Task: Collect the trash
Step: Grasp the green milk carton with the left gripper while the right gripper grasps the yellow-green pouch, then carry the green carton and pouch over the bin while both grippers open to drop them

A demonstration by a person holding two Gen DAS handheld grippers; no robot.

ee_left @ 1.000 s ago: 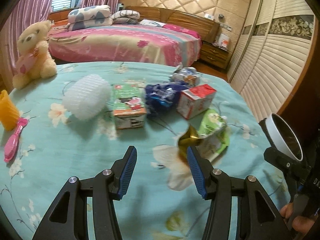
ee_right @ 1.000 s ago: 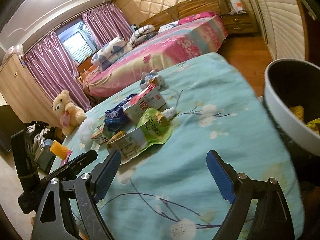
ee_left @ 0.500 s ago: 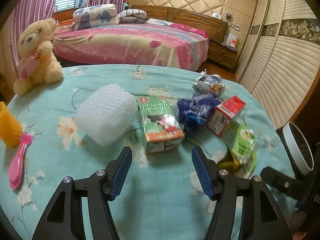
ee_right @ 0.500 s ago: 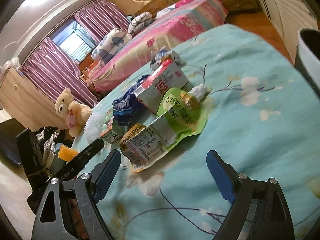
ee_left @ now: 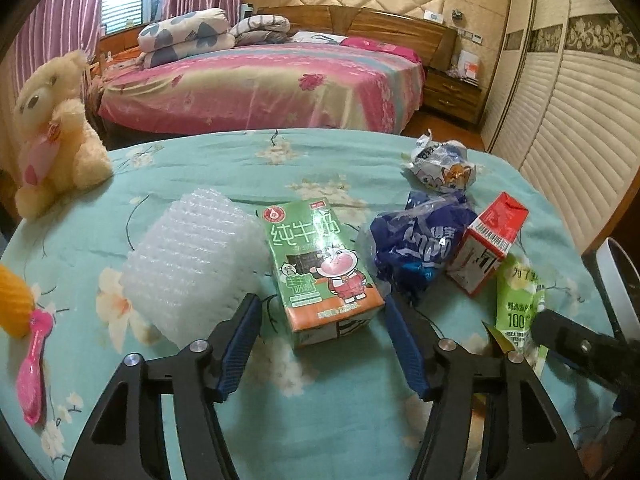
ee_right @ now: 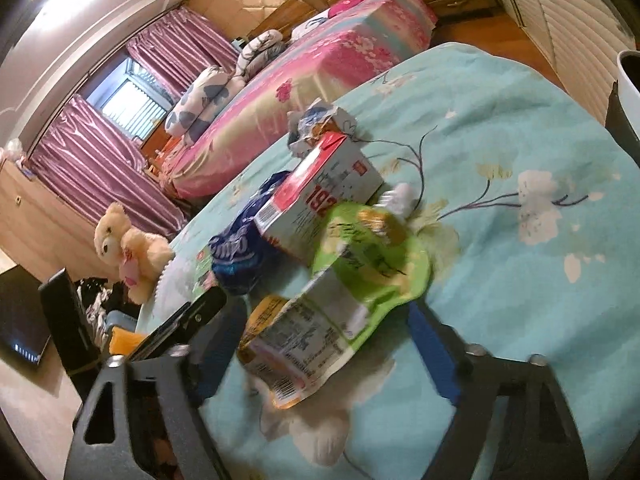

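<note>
Trash lies on the teal flowered table (ee_left: pixel 224 176). My left gripper (ee_left: pixel 322 338) is open, its jaws either side of the near end of a green milk carton (ee_left: pixel 320 264), not gripping it. A bubble-wrap block (ee_left: pixel 192 264) is to its left, a blue wrapper (ee_left: pixel 416 244), a red-and-white carton (ee_left: pixel 490 242) and a green pouch (ee_left: pixel 518 300) to its right. A crumpled white wrapper (ee_left: pixel 442 166) lies farther back. My right gripper (ee_right: pixel 316 344) is open, its jaws around the near end of the green pouch (ee_right: pixel 332 304). The red-and-white carton (ee_right: pixel 320 196) lies just beyond.
A white-rimmed bin (ee_left: pixel 618 292) stands off the table's right edge, also in the right wrist view (ee_right: pixel 630 76). A teddy bear (ee_left: pixel 52 132), an orange object (ee_left: pixel 14 300) and a pink brush (ee_left: pixel 32 364) sit on the left. A pink bed (ee_left: pixel 260 84) is behind.
My left gripper moved forward and left, from the green pouch to the green milk carton. My right gripper swung away from the bin and closed in on the green pouch. Both stayed open.
</note>
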